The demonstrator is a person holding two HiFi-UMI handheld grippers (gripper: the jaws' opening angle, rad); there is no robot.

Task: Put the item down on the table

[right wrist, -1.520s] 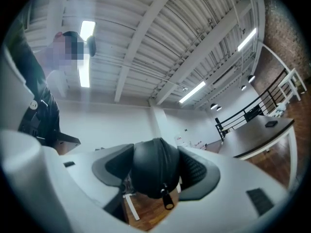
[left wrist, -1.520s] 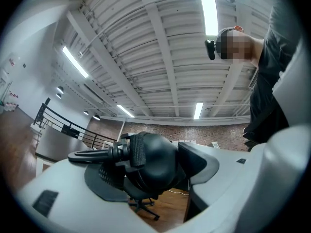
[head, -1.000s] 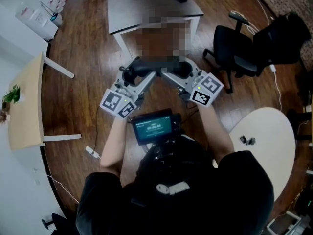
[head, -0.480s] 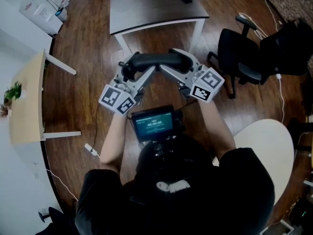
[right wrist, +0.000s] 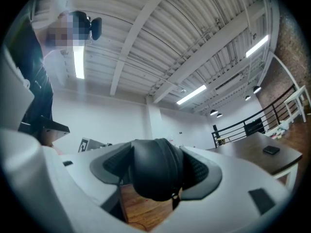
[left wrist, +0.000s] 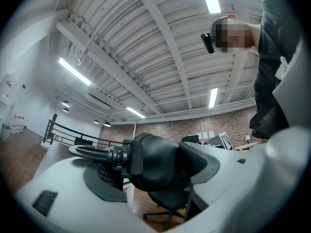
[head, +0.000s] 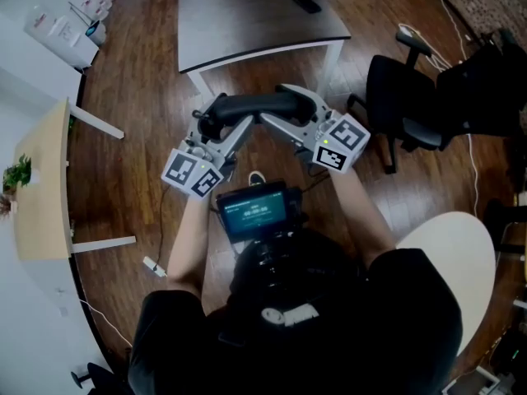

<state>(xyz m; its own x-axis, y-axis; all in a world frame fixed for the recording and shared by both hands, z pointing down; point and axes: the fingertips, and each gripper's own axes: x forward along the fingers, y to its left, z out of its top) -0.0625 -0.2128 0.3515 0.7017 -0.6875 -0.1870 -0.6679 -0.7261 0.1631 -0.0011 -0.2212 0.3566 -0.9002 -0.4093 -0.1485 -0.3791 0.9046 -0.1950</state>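
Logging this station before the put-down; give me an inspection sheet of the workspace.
Surface: grey table, item not on it.
Job's thing: black padded item, held in the air above the floor.
Clutter: small dark flat object on the table.
Grippers: left gripper and right gripper both shut on the item, one at each end.
Cables: white cable on the floor.
Surroundings: black office chair, round white table.

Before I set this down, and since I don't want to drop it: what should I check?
1. Left gripper jaws shut on the black item: ok.
2. Right gripper jaws shut on it: ok.
3. Item over the grey table: not ok, it hangs over the wood floor.
4. Near table edge bare: ok; the small dark object lies farther back.
5. Office chair off to the side: ok.
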